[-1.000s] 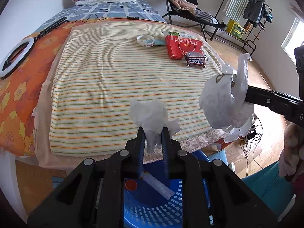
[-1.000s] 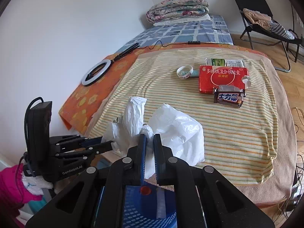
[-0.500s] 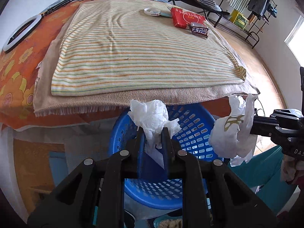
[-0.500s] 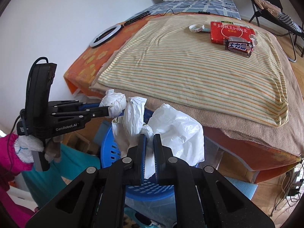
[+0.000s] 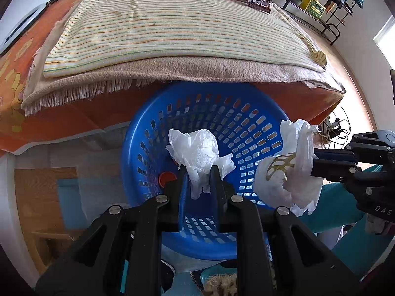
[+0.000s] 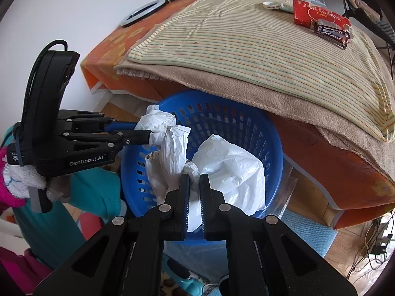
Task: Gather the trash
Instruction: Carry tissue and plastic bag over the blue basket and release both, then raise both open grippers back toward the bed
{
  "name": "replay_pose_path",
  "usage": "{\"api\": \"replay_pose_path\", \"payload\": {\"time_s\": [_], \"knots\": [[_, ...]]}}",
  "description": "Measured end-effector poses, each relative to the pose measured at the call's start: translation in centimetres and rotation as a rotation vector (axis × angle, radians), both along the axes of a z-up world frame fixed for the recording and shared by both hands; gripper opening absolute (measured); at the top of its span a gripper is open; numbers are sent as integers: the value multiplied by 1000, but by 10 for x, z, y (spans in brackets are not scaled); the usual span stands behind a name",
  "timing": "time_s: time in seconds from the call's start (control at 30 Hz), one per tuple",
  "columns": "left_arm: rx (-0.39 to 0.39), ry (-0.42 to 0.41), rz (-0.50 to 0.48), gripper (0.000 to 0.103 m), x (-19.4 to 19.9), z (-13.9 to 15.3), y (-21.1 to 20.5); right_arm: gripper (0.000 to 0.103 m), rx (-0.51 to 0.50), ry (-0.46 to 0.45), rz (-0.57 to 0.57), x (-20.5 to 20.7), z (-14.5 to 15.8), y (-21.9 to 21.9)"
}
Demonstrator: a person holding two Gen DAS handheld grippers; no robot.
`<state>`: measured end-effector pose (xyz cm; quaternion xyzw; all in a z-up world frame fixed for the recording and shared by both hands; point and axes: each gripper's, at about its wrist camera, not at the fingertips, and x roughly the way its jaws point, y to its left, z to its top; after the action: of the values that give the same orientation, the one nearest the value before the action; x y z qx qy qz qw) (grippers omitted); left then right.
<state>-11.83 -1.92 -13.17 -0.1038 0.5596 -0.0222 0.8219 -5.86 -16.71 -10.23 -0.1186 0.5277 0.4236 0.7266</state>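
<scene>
My left gripper [image 5: 196,170] is clamped on a crumpled white tissue [image 5: 195,153], held above the open mouth of the blue laundry basket [image 5: 222,113]. My right gripper [image 6: 194,178] is pinched tight on a white plastic bag [image 6: 227,165], also over the basket. An orange cap [image 5: 166,178] lies inside the basket. The basket sits just under the bed edge; on the striped blanket [image 6: 246,39] far from the basket rest a red packet [image 6: 313,14] and a candy bar [image 6: 332,33].

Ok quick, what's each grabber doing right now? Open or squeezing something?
Left gripper: shut on the crumpled tissue, over the blue basket.
Right gripper: shut on the white plastic bag, over the same basket.
</scene>
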Motion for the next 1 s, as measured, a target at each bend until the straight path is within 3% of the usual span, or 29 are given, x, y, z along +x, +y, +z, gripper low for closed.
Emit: {"api": "replay_pose_path", "payload": {"time_s": [0.33, 0.43, 0.53, 0.63, 0.67, 0.8, 1.0], "knots": [[22, 24, -20, 16, 3, -8, -6, 9, -15, 26, -6, 5, -13, 3], [29, 29, -20, 27, 4, -10, -7, 9, -25, 24, -7, 5, -16, 8], [41, 30, -26, 29, 5, -10, -7, 9, -34, 26, -8, 6, -17, 9], [50, 20, -18, 54, 5, -9, -6, 12, -47, 26, -14, 7, -19, 9], [53, 16, -14, 58, 5, -8, -6, 13, -51, 28, -15, 8, -20, 9], [59, 20, -6, 60, 5, -9, -4, 45, -59, 23, -24, 9, -21, 7], [66, 19, 12, 70, 7, -9, -1, 56, -70, 7, -41, 11, -21, 6]]}}
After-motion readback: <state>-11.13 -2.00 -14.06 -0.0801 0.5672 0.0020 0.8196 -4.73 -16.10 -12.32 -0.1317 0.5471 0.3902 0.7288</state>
